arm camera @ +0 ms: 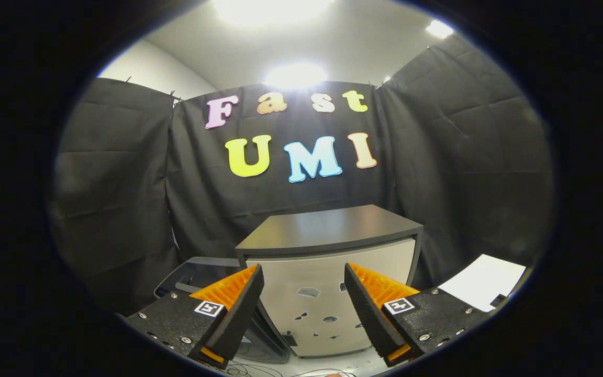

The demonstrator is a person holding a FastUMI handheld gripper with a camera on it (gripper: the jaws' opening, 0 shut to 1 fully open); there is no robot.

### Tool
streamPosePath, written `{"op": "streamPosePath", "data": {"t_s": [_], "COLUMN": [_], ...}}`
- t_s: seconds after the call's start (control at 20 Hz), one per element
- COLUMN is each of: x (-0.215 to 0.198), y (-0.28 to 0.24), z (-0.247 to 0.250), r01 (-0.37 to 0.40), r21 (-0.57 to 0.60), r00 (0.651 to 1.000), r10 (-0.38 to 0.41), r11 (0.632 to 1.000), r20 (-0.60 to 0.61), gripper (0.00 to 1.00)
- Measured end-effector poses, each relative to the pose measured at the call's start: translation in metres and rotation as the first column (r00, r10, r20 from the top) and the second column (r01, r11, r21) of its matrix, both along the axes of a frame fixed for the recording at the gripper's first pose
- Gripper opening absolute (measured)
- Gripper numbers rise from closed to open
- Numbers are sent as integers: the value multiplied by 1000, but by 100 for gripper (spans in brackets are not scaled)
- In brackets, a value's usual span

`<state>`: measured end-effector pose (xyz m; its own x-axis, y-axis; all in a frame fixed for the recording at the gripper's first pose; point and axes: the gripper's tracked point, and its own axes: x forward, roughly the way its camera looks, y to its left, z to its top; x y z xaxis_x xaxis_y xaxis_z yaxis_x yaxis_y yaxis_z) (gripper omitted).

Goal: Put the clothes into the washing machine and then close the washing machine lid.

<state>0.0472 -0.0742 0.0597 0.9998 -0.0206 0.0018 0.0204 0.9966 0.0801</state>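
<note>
The gripper [304, 293] has its fingers spread apart with nothing between them. Just ahead stands the washing machine [327, 283], its dark lid [327, 230] lying flat, apparently closed. No clothes are visible from here; a dark bin [197, 275] sits to the left. Whether loading is finished or hasn't started, I can't tell.

Washing machine [327, 272] just beyond parted tongs [304, 283]; bin, perhaps [197, 275], at its left.
</note>
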Motion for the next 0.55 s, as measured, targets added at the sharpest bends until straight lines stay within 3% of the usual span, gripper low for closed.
{"op": "streamPosePath", "data": {"t_s": [0.55], "x": [-8], "y": [2], "z": [-8], "r01": [-23], "r21": [-13], "r00": [1000], "r10": [23], "r11": [1000], "r20": [6], "gripper": [95]}}
